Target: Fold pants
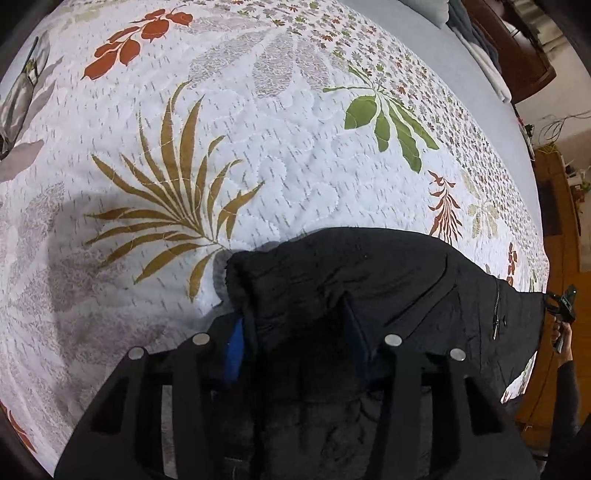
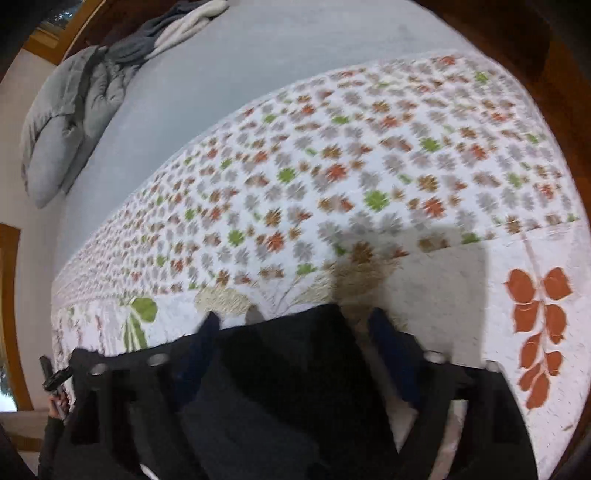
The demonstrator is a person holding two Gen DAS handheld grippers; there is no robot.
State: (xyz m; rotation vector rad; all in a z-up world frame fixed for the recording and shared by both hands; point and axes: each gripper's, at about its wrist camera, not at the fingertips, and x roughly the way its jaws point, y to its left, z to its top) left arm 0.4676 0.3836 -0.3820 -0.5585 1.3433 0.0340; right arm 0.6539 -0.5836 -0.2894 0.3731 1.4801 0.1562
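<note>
The black pants [image 1: 369, 288] hang stretched above a quilted floral bedspread [image 1: 258, 147], held at the waistband by both grippers. My left gripper [image 1: 295, 332] has its blue-padded fingers [image 1: 234, 343] shut on the left end of the waistband. A zipped pocket [image 1: 496, 314] shows toward the right end. In the right wrist view, my right gripper [image 2: 291, 343] is shut on the other end of the black pants [image 2: 288, 369]. That view is motion-blurred. The other gripper shows small at each view's edge [image 1: 565, 299].
The floral bedspread [image 2: 332, 184] covers a bed with a plain grey sheet [image 2: 258, 55] beyond it. Grey pillows [image 2: 62, 129] and folded blankets [image 2: 177, 26] lie at the far end. Wooden floor and furniture [image 1: 554, 221] border the bed.
</note>
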